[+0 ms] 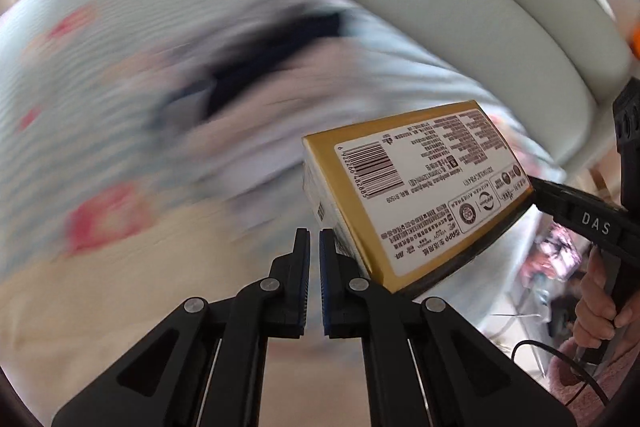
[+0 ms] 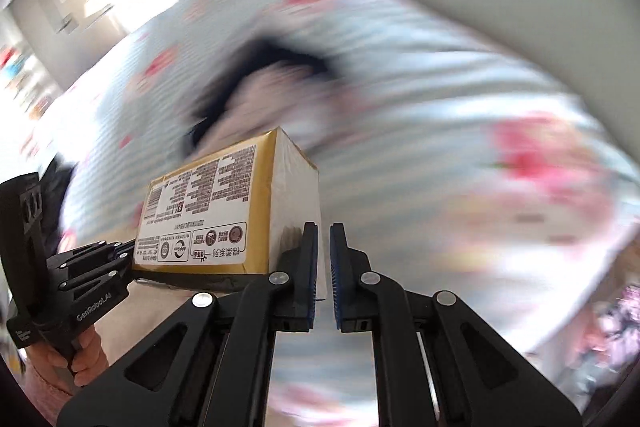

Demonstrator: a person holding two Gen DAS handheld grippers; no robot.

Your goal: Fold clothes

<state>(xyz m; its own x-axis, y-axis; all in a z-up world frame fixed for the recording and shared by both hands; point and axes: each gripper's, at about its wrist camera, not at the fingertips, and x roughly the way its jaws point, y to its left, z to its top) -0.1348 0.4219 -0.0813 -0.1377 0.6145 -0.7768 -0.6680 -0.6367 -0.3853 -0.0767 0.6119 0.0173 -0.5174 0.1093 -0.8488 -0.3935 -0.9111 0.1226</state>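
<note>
Fingers nearly pressed together, a thin gap between the blue pads and nothing seen between them: so stand both the left gripper (image 1: 314,251) and the right gripper (image 2: 324,247), each held in a person's hand (image 1: 600,303) above a bed. Between the two tools a gold-wrapped tissue pack (image 1: 420,187) hangs in the air, its barcode label up; each gripper's outer finger side appears to press against one end of it, so the pack looks squeezed between the pair, not pinched in either jaw, though the contact itself is partly hidden. Beyond, badly blurred, a pale garment with a dark collar (image 2: 280,99) lies on a blue-striped sheet with red prints (image 2: 440,155), before a pale padded headboard (image 1: 440,7). Whether the garment lies folded or spread cannot be told through the blur. The step in hand seems to be carrying the pack, not folding. Setting it down calls for keeping even inward pressure until it rests.
</note>
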